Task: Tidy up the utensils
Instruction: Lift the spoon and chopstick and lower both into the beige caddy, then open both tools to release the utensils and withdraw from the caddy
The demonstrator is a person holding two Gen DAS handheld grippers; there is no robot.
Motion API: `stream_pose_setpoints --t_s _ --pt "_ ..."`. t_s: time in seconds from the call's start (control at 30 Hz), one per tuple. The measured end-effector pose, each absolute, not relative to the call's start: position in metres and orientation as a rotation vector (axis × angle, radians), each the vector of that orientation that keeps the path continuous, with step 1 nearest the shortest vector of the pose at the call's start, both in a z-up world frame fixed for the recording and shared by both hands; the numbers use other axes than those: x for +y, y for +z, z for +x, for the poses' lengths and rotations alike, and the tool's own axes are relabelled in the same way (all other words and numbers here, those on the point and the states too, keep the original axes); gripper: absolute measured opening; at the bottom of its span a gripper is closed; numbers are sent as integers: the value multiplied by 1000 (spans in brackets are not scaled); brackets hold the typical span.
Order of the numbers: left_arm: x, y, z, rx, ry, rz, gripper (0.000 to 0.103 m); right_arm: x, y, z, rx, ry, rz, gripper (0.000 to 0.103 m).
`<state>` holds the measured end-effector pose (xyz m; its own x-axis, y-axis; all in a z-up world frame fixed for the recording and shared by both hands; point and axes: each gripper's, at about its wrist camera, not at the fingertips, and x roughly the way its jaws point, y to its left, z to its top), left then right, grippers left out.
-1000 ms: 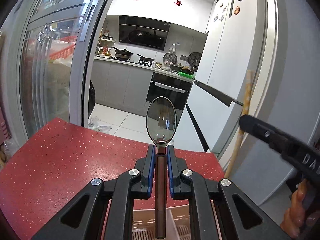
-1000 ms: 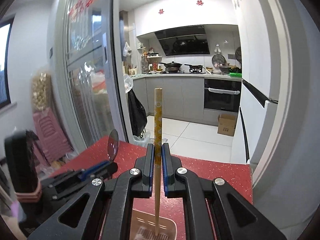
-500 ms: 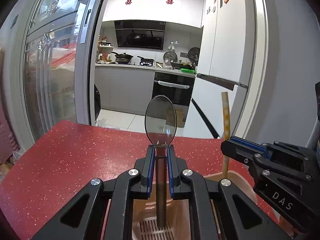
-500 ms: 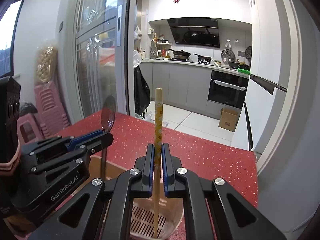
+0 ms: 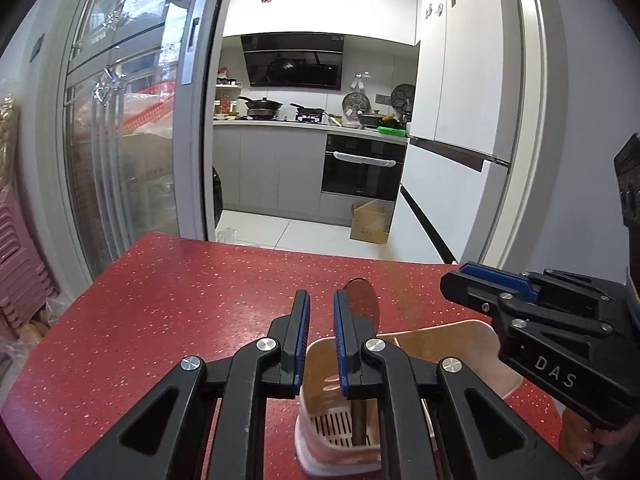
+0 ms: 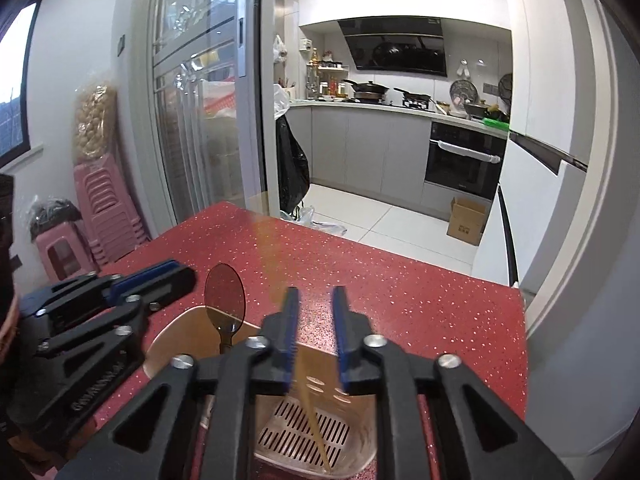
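I am holding my left hand-held gripper (image 5: 321, 300) low over the near end of a pale pink utensil holder (image 5: 452, 340) that is standing on the red speckled bench (image 5: 180, 300). Its 2 blue-padded fingers are standing apart with nothing between them, so it is gripping nothing. The spoon (image 5: 362, 300) is standing in the holder just right of that gap. Its dark bowl is pointing up and showing behind the right finger, and its handle is reaching down to the slotted floor (image 5: 340, 428) of the holder. From my right wrist view the spoon (image 6: 225, 292) is leaning at the left side of the holder (image 6: 172, 332), with my left hand-held gripper (image 6: 152, 280) just beside it on the left.

My right hand-held gripper (image 6: 315, 296) is hanging over the same holder, further right, and its jaws are opening. The chopstick (image 6: 314, 428) is passing between them as a blurred tan streak, slanting from far left to near right. Its lower end is resting on the slotted floor (image 6: 280, 440). It is running close by the left pad, and because of the blur I cannot tell whether that pad is touching it. In the left wrist view my right hand-held gripper (image 5: 480, 280) is pointing in from the right, above the holder's tall back wall.
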<state>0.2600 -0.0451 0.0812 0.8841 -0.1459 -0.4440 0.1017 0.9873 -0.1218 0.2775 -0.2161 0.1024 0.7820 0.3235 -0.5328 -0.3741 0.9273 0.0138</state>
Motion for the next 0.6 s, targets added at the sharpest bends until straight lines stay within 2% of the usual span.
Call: stream_pose_setpoints --t_s 0.17,0.4,0.43,0.47,0.5,0.6 --pt "-42 89 243 508 -124 -86 40 -225 111 267 571 363 -56 41" --pt "-35 81 202 617 -133 -36 41 -236 121 225 611 355 -37 60" --pt "-33 77 194 631 -128 -35 46 -239 120 219 622 356 -24 61" --pt "-31 74 187 642 -124 -37 77 -242 117 210 644 356 1 63" --pt "-26 69 176 652 -111 -49 103 -245 114 203 659 356 19 64" --pt "-13 58 149 659 -103 -79 103 -252 96 180 727 341 64 64"
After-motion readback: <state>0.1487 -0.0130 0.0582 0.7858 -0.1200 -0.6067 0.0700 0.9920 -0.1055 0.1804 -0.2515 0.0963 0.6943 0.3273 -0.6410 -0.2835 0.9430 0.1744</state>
